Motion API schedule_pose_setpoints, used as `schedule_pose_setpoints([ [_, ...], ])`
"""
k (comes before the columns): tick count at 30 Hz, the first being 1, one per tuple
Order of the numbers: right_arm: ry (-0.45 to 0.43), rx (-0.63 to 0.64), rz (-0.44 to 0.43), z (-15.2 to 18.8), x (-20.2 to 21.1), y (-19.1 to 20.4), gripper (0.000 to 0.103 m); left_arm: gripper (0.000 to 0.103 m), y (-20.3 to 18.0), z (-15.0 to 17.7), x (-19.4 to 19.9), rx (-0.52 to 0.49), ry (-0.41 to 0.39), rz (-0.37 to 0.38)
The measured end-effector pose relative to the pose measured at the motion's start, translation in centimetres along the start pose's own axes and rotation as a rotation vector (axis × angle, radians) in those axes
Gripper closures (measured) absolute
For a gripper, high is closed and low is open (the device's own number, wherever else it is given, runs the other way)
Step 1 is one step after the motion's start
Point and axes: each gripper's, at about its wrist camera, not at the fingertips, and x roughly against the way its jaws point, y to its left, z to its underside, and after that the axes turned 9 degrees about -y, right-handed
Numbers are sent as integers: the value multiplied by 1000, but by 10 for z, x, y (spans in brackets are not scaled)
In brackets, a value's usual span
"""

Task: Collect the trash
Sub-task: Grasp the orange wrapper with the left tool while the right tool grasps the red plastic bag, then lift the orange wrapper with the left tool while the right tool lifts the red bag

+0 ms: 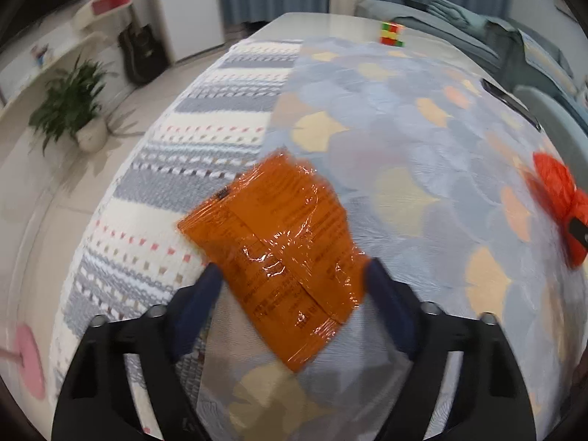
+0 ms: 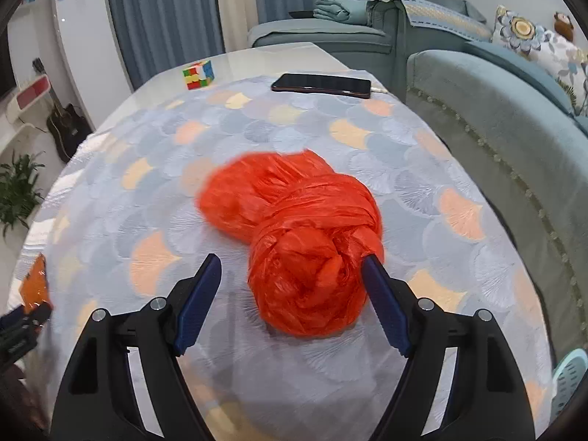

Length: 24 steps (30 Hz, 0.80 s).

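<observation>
Both tongs gape: left tongs [image 1: 294, 275] straddle the wrapper [image 1: 273, 257], right tongs [image 2: 292, 268] the bag [image 2: 305, 242] toward 3 o'clock; centre, then squeeze.

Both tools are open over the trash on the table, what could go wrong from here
The left tool straddles the slick orange wrapper, which lies flat; the fingers might snag the tablecloth. The right tool sits off-centre on the knotted red bag, so closing may push it sideways.
</observation>
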Motion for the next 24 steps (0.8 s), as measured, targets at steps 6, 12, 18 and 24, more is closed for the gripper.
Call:
schedule_pose_setpoints([
  [6,4,32,14,-1,0,1,70,92,-20,3,8,-105,-39,15],
  [12,-33,13,-49,-13,20,-1,79,99,-14,-1,21,-70,-61,61],
  [18,-124,-17,-105,-31,55,-5,79,99,-12,-15,65,2,-176,189],
  [24,-210,6,-127,-42,94,-6,80,99,-21,-22,109,22,-310,287],
])
